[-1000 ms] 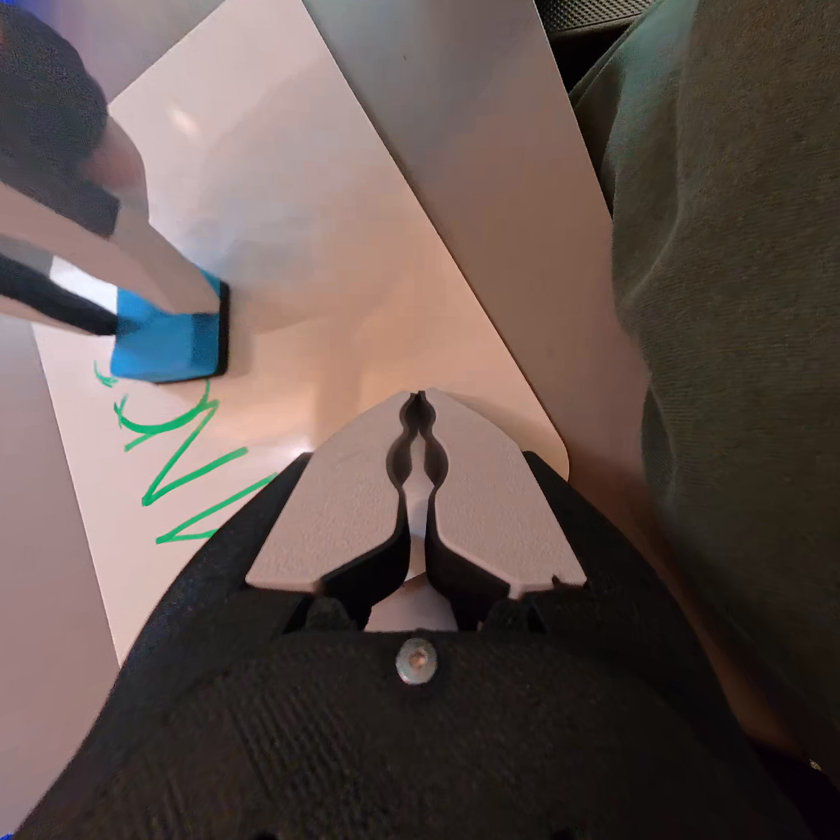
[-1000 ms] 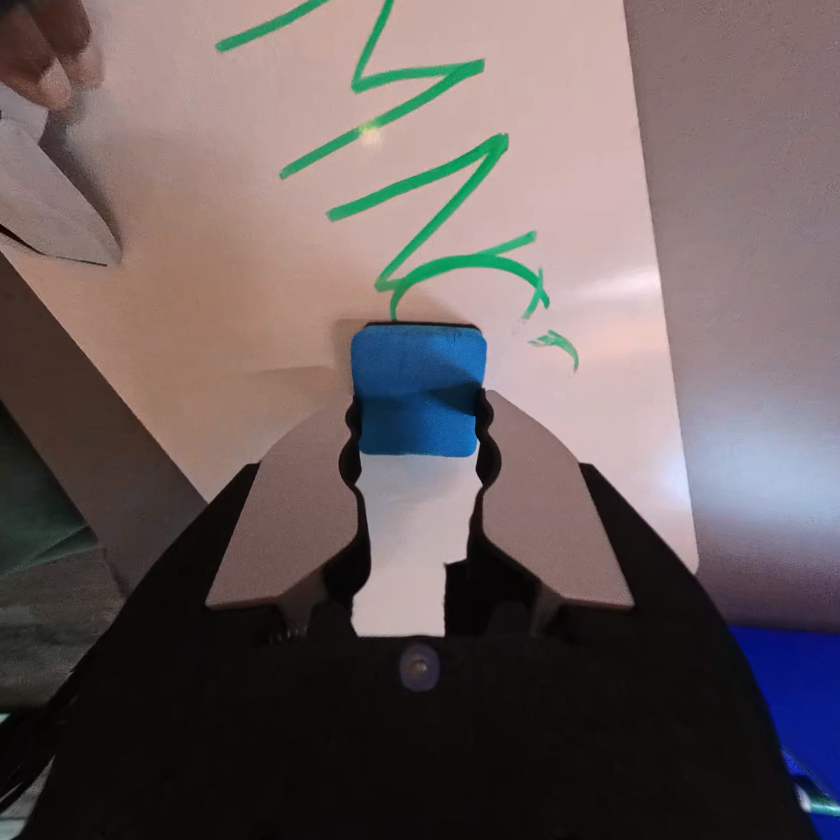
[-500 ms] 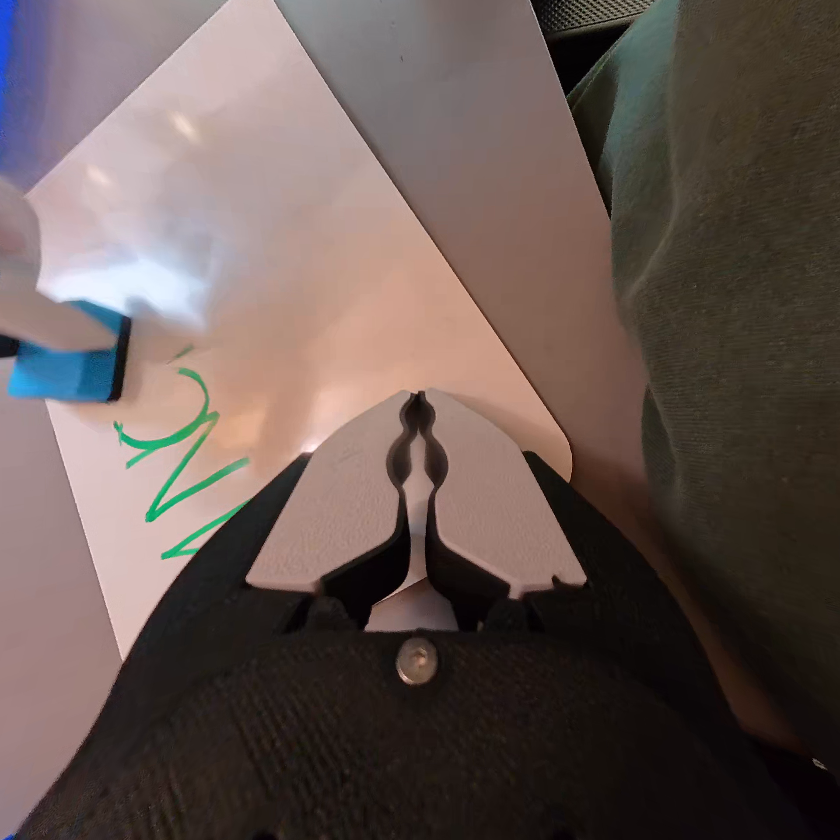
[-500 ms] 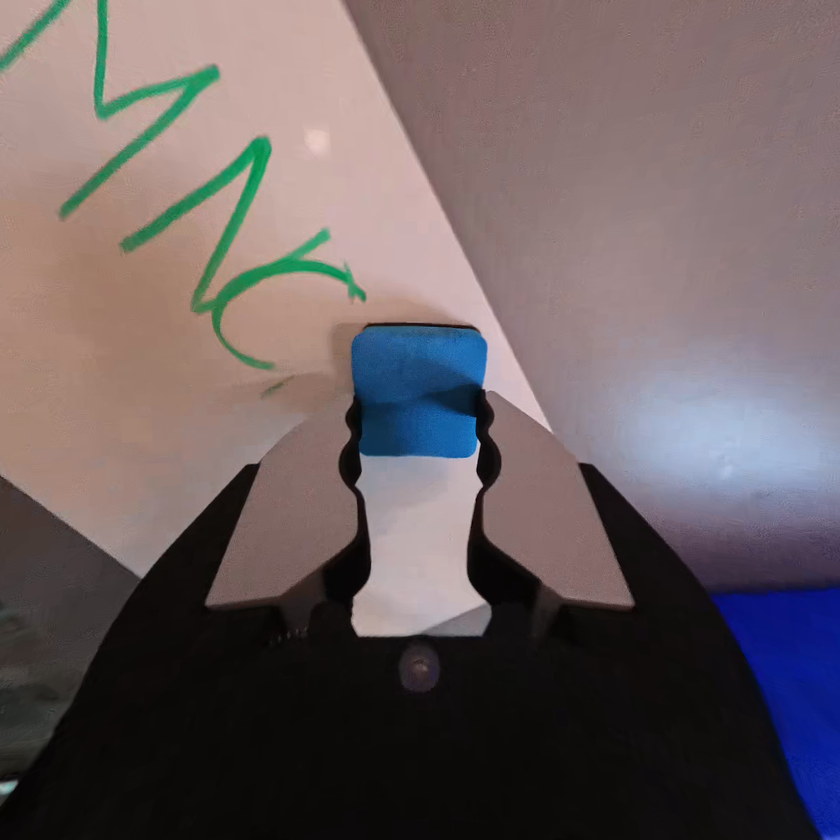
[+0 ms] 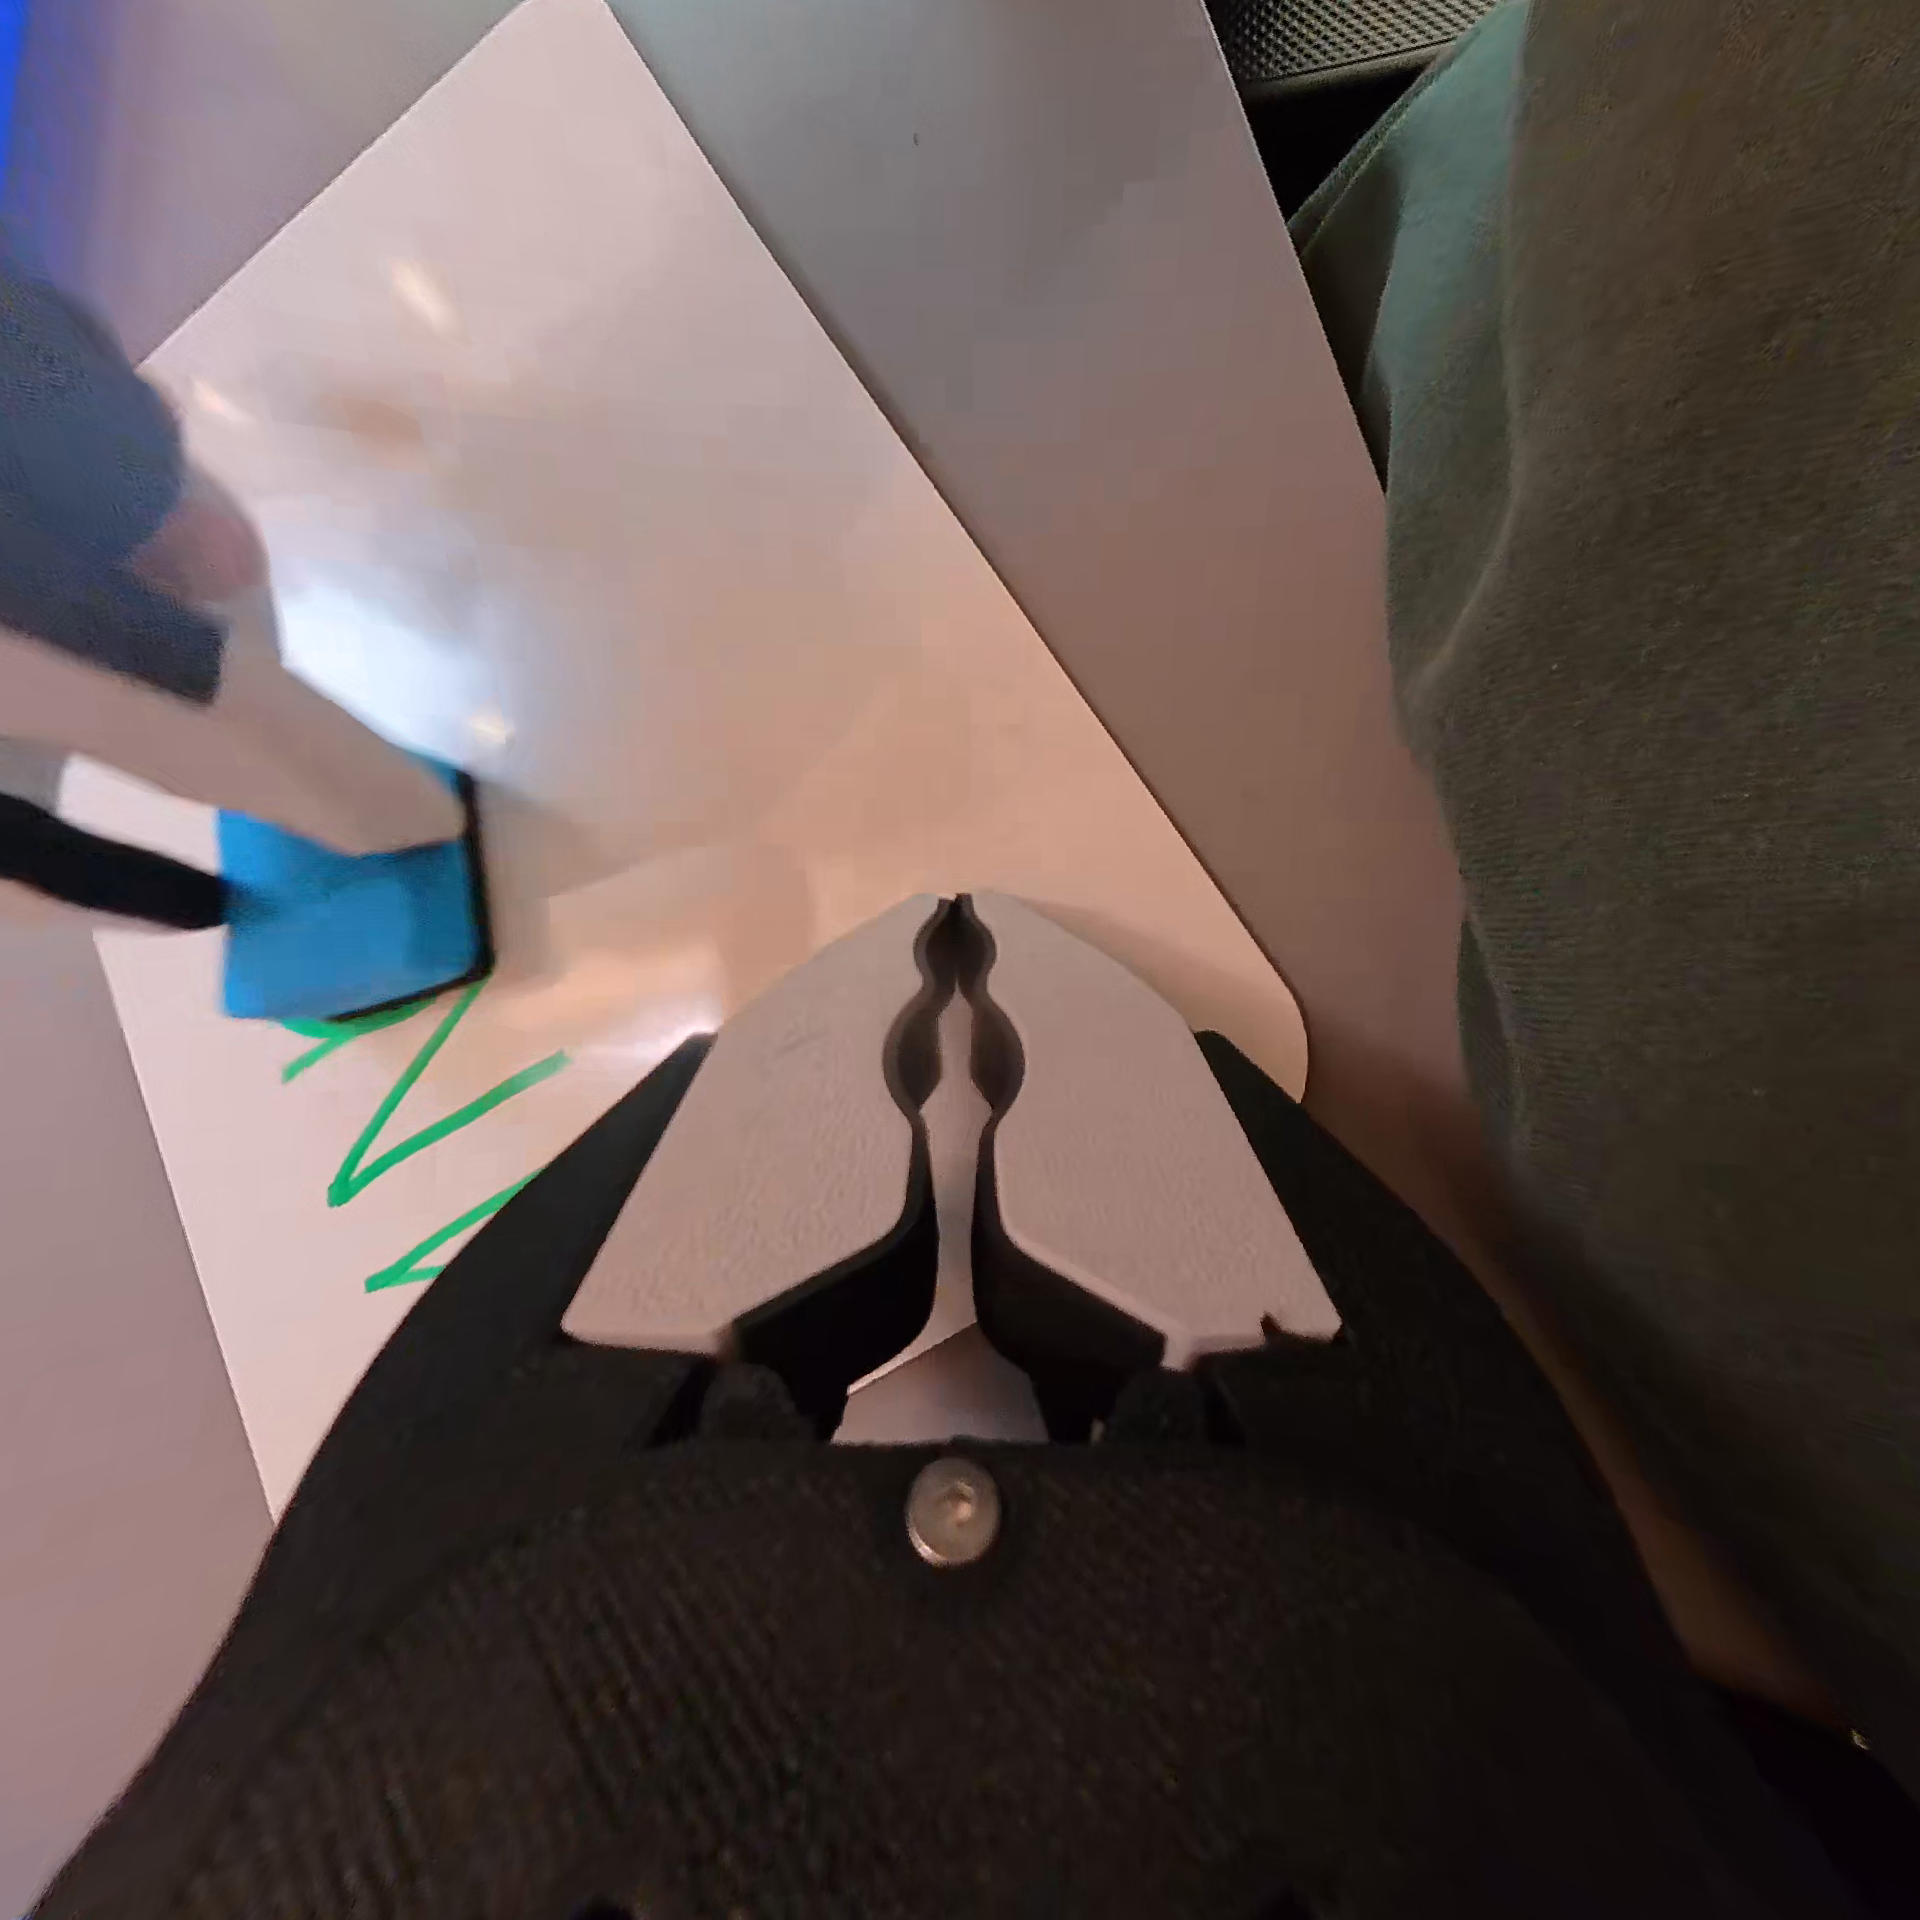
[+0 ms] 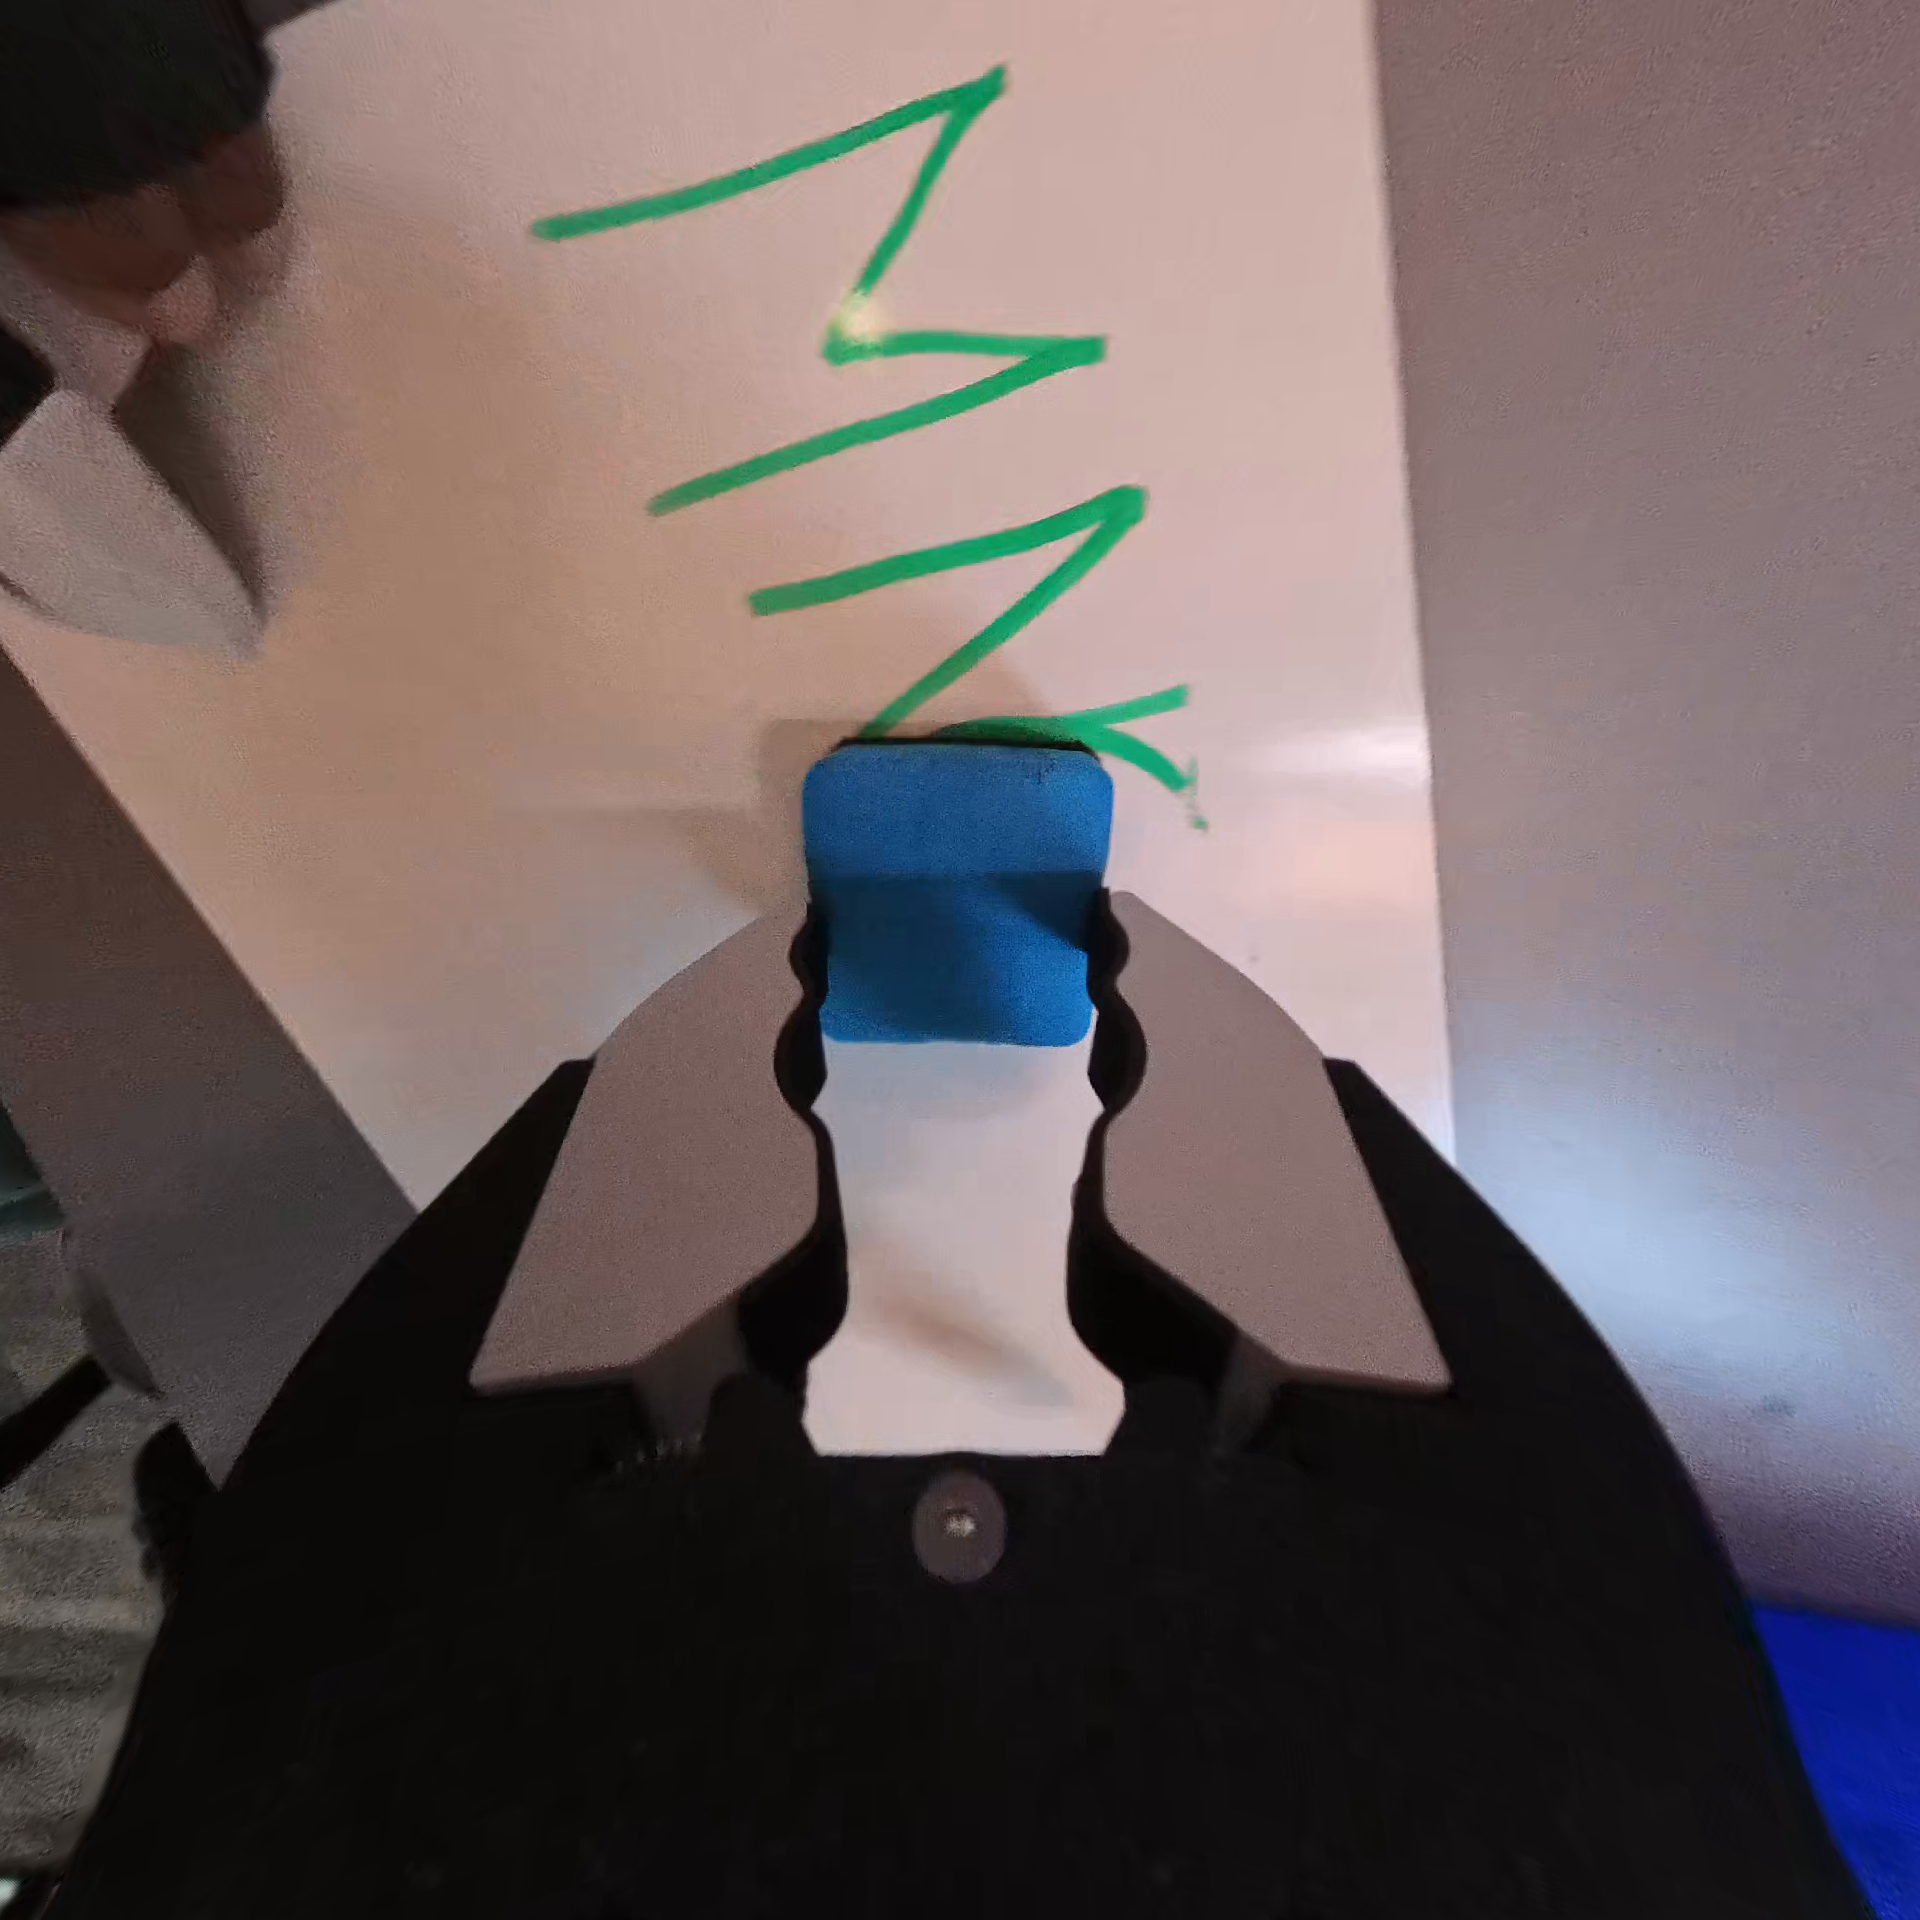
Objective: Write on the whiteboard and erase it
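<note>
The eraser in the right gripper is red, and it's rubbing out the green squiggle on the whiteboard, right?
Not quite: the eraser is blue, not red, as the right wrist view shows. The right gripper does grip it, against the green squiggle on the whiteboard.

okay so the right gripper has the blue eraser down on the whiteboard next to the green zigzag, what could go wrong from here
1. The whiteboard lies loose on the table, and the left gripper, jaws shut, sits over its near corner; whether it presses down is unclear. A hard wipe could slide the board.
2. The blue eraser is narrower than the green zigzag, so one pass may leave streaks.
3. The right gripper holds only the eraser's rear half; pressure at its front edge could twist it.
</note>
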`<act>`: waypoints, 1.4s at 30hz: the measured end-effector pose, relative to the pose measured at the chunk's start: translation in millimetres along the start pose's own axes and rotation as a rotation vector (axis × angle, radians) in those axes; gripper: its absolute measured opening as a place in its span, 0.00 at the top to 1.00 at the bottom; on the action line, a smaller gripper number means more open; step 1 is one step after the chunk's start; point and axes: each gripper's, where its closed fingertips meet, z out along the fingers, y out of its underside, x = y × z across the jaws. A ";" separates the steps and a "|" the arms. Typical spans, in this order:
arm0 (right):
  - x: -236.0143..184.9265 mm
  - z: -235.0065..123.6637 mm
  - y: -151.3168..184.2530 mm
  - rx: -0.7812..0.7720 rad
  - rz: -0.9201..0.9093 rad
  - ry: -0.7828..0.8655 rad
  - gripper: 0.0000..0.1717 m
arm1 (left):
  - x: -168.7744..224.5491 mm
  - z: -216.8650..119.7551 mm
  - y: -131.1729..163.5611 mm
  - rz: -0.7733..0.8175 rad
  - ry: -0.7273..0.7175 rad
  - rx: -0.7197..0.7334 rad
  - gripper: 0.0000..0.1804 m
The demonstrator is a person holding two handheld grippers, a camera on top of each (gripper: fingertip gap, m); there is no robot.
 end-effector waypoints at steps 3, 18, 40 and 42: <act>-1.4 -4.4 20.3 -0.073 0.021 -0.046 0.72 | -0.1 0.0 -0.1 0.001 0.000 -0.001 1.00; 46.6 0.1 -5.5 -0.015 0.129 0.063 0.71 | 0.0 0.0 0.2 0.013 -0.011 -0.006 1.00; 46.6 4.3 -28.2 -0.016 0.036 0.057 0.71 | -0.6 0.6 0.1 0.018 -0.015 -0.005 1.00; 11.1 7.0 -38.9 -0.014 -0.066 -0.003 0.71 | -1.4 0.6 0.3 0.013 -0.014 -0.003 1.00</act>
